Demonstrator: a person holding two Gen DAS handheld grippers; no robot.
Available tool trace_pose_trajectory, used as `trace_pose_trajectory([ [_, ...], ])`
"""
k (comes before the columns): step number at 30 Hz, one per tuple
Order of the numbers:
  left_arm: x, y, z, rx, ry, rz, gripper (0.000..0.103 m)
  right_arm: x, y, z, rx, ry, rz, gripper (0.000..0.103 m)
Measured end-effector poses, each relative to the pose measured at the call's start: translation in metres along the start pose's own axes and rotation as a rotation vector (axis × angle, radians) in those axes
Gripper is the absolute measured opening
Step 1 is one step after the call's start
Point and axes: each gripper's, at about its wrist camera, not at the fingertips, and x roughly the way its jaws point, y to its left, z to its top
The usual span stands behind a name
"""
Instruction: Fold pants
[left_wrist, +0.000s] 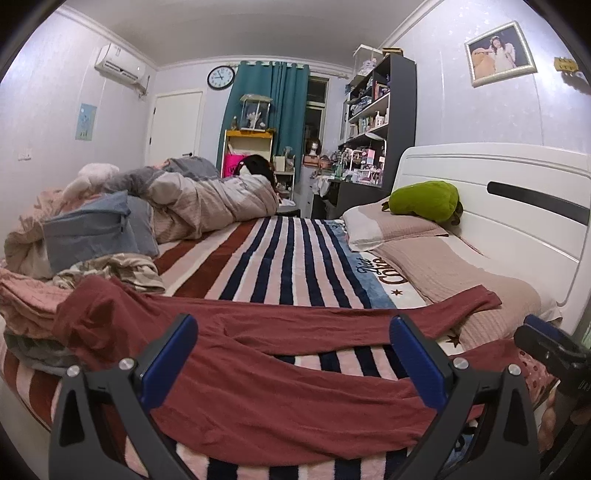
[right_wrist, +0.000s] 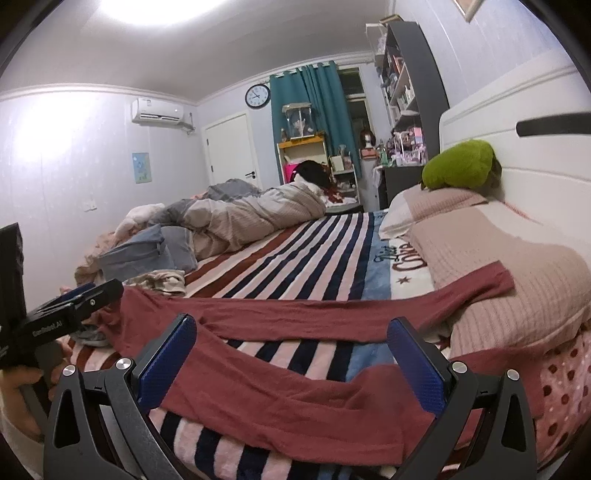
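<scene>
The left gripper (left_wrist: 293, 354) stands wide, its two blue ribbed pads spread well apart and empty above the near edge of the bed, with the pants (left_wrist: 258, 398) lying directly under and between them. The right gripper (right_wrist: 291, 354) is likewise wide and holds nothing, poised over the lower part of the nearer leg. Each gripper shows at the edge of the other's view: black angular bodies with silver screws, the left one (right_wrist: 74, 299) gripped by a hand (right_wrist: 18, 391).

The pants are dark red, of a thin, soft, knit-like cloth, laid lengthwise along the near edge of the bed. Their two legs split into a narrow V. The nearer leg runs close to the edge, slightly rumpled; the farther leg stretches flat toward the headboard end, its cuff resting up on a pink ribbed pillow (right_wrist: 517, 273). The waist end bunches in folds toward the foot end, against a heap of pink and camouflage-patterned clothes (left_wrist: 110, 273).

Beneath them lies a plush blanket (left_wrist: 288, 258) striped in navy, pink and brick red, with a pale blue band bearing script lettering. Farther back sits a folded grey-blue garment (left_wrist: 88, 232), then a puffy, crumpled beige and grey duvet (left_wrist: 207, 199). At the head end, a rounded green plush toy (left_wrist: 424, 201) rests on a second pillow against the glossy white headboard (left_wrist: 517, 221).
</scene>
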Motion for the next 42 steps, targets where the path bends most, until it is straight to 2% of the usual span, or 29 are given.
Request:
trace_pose_trajectory([
  [4,0.011,0.007,-0.007,-0.012,0.045,-0.015,0.102,0.003,-0.019,-0.01,0.048,0.03,-0.007,0.102],
  [5,0.015,0.01,-0.011,-0.009,0.06,-0.002,0.102,0.003,-0.025,-0.012,0.064,0.04,-0.011,0.102],
  [7,0.024,0.015,-0.019,-0.007,0.094,0.029,0.102,0.003,-0.037,-0.018,0.088,0.057,-0.023,0.093],
  [13,0.053,0.056,-0.055,-0.068,0.224,0.164,0.102,0.007,-0.078,-0.055,0.163,0.196,-0.076,0.078],
  [17,0.068,0.084,-0.078,-0.134,0.292,0.22,0.102,0.014,-0.111,-0.089,0.244,0.301,-0.121,0.074],
  [21,0.075,0.098,-0.093,-0.165,0.33,0.258,0.102,0.021,-0.133,-0.113,0.318,0.362,-0.149,0.069],
  [27,0.084,0.117,-0.103,-0.208,0.36,0.295,0.102,0.025,-0.147,-0.116,0.365,0.318,-0.163,0.066],
  [29,0.084,0.123,-0.103,-0.228,0.358,0.296,0.102,0.029,-0.149,-0.114,0.374,0.302,-0.196,0.051],
  [31,0.085,0.128,-0.104,-0.24,0.355,0.3,0.101,0.032,-0.149,-0.109,0.368,0.296,-0.234,0.015],
  [32,0.085,0.131,-0.103,-0.242,0.356,0.305,0.1,0.033,-0.15,-0.108,0.381,0.287,-0.238,0.009],
  [37,0.084,0.153,-0.103,-0.281,0.343,0.329,0.086,0.031,-0.151,-0.101,0.396,0.243,-0.248,0.005],
  [42,0.088,0.171,-0.103,-0.351,0.339,0.277,0.075,0.028,-0.145,-0.089,0.368,0.202,-0.277,0.004],
])
